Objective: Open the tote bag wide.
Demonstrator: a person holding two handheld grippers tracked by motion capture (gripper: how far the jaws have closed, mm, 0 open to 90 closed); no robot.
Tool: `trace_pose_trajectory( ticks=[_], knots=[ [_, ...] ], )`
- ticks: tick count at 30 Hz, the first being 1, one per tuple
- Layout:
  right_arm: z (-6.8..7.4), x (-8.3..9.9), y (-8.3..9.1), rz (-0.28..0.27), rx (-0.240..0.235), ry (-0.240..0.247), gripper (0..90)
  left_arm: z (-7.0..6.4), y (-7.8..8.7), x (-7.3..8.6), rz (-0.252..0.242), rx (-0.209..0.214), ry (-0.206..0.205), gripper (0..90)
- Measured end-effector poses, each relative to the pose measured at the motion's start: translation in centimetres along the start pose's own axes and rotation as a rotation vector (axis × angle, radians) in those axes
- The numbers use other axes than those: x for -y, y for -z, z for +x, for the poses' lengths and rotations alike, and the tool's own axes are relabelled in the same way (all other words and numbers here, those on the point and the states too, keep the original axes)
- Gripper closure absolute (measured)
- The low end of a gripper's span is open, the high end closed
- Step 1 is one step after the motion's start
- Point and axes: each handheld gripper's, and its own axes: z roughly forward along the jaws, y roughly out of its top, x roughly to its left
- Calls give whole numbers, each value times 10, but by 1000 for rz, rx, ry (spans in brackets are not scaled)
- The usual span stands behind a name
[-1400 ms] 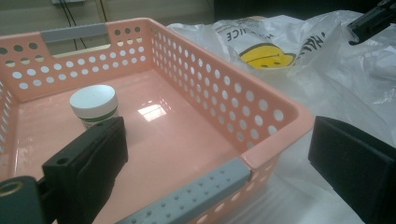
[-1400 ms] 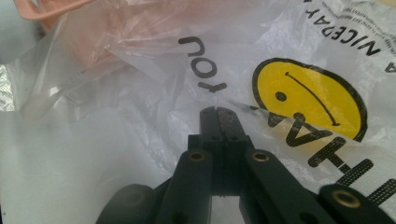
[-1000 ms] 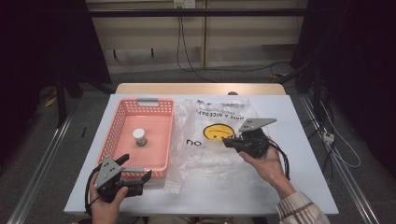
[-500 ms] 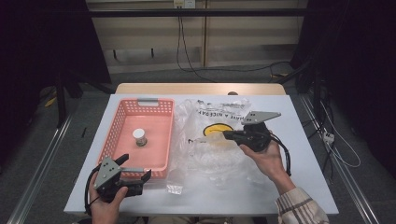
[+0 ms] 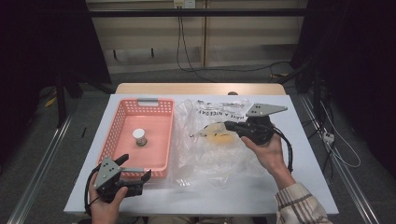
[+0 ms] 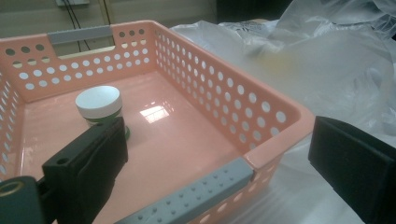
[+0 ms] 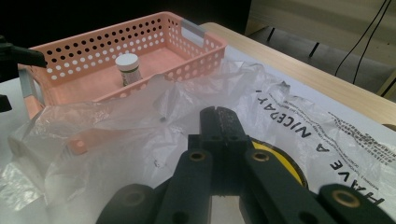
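Right hand-held gripper pinches bag mid-table.

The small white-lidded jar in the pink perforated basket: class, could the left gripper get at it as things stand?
Probably yes: the left gripper is open at the basket's near rim, and the jar stands alone and uncovered.

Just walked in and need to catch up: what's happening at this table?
A person works with a claw in each hand. The right claw is shut on a clear plastic bag printed with a yellow smiley, pinching a fold and holding it up off the white table. The left claw waits open at the near end of a pink basket, holding nothing. A small white-lidded jar stands upright in the basket.
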Motion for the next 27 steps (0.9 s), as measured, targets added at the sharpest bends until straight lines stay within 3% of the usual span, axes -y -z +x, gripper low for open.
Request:
trace_pose_trajectory(
  ticks=[9,19,22,25,27],
  knots=[
    [-5,-11,7,-44,25,-9,900,0,0,0,-3,-3,6,45],
    [-10,-15,8,-76,20,-31,900,4,1,1,-3,7,6,45],
    [-12,-14,7,-73,20,-31,900,5,2,0,-13,2,15,45],
    [-12,-12,7,-70,19,-32,900,7,5,-1,-20,-40,45,49],
    [-12,-11,6,-67,17,-31,900,9,6,-3,-11,-15,60,52]
  ],
)
